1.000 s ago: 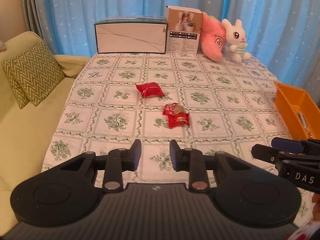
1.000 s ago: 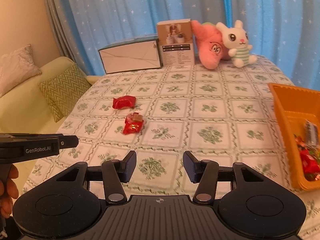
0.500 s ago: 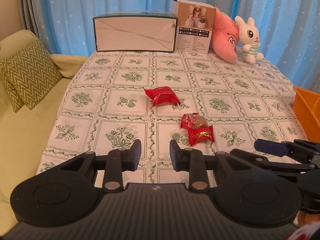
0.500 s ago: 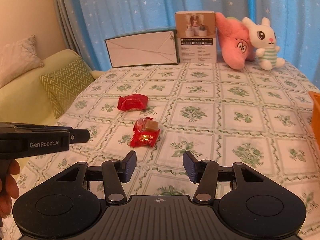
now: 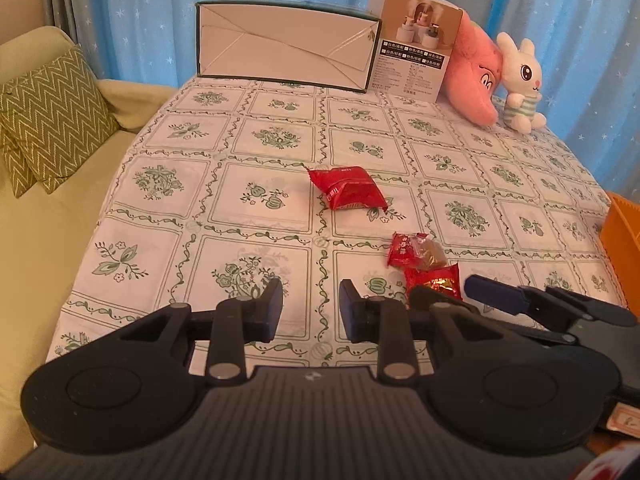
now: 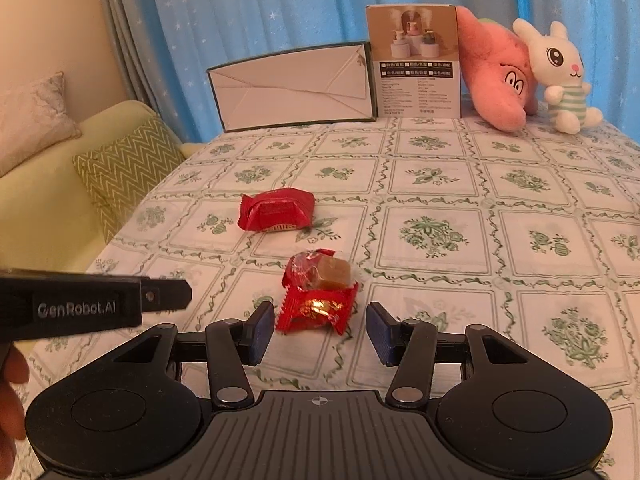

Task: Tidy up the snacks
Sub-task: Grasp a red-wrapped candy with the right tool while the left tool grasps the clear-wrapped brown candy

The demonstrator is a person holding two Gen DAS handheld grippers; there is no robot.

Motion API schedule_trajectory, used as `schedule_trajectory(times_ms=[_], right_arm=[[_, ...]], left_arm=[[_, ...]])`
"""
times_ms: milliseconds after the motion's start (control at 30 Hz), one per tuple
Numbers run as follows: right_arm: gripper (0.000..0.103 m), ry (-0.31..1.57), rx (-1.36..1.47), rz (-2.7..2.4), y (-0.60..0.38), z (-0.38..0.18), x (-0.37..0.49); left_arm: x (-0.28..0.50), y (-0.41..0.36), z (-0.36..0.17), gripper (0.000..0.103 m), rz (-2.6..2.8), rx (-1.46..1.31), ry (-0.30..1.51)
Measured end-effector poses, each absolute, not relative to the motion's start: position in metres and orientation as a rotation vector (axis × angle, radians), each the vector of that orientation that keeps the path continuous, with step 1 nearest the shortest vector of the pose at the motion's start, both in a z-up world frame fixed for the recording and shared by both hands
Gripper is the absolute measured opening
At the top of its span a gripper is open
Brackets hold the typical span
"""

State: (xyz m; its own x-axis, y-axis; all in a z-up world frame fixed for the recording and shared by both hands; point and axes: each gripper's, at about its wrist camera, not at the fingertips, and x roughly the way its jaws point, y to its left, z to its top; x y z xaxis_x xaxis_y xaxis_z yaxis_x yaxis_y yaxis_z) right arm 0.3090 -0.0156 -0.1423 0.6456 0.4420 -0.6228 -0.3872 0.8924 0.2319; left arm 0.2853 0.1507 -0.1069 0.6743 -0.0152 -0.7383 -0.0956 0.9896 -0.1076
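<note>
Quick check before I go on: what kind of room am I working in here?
Most likely a home living room: a table with a floral tablecloth, a pale green sofa with a zigzag cushion, star-print blue curtains, and plush toys.

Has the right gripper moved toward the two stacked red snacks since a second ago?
Yes. The right gripper closed in: the stacked red snacks, unmoved on the tablecloth, now lie just ahead of its open fingers.

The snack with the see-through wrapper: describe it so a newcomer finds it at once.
On the green-patterned tablecloth, three red snacks lie left of centre. The clear-wrapped snack sits between the far red packet and the near red-and-gold packet, touching the latter. Only it shows a brown block through its wrapper.
</note>
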Motion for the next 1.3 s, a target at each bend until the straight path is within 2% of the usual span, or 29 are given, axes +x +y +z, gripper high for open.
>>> schedule_trajectory(times_ms=[167, 200, 267, 333, 667, 1033, 1300], right_arm=[[0.052, 0.728, 0.117, 0.446, -0.014, -0.147, 0.317], [0.047, 0.728, 0.127, 0.443, -0.015, -0.147, 0.318], [0.030, 0.730, 0.127, 0.433, -0.016, -0.146, 0.317], [0.023, 0.734, 0.120, 0.433, -0.020, -0.146, 0.316], [0.023, 0.744, 0.164, 0.354, -0.080, -0.142, 0.298], [0.023, 0.760, 0.174, 0.302, -0.130, -0.143, 0.292], [0.023, 0.756, 0.171, 0.311, -0.136, -0.144, 0.291]], left_arm=[[0.286, 0.148, -0.108, 0.027, 0.028, -0.141, 0.833], [0.286, 0.148, -0.108, 0.027, 0.027, -0.140, 0.833], [0.286, 0.147, -0.109, 0.027, 0.023, -0.138, 0.837], [0.286, 0.145, -0.109, 0.027, 0.017, -0.137, 0.840], [0.294, 0.110, -0.106, 0.027, -0.117, -0.060, 0.823], [0.330, 0.060, -0.113, 0.027, -0.369, 0.223, 0.726], [0.345, 0.056, -0.136, 0.028, -0.381, 0.311, 0.784]])
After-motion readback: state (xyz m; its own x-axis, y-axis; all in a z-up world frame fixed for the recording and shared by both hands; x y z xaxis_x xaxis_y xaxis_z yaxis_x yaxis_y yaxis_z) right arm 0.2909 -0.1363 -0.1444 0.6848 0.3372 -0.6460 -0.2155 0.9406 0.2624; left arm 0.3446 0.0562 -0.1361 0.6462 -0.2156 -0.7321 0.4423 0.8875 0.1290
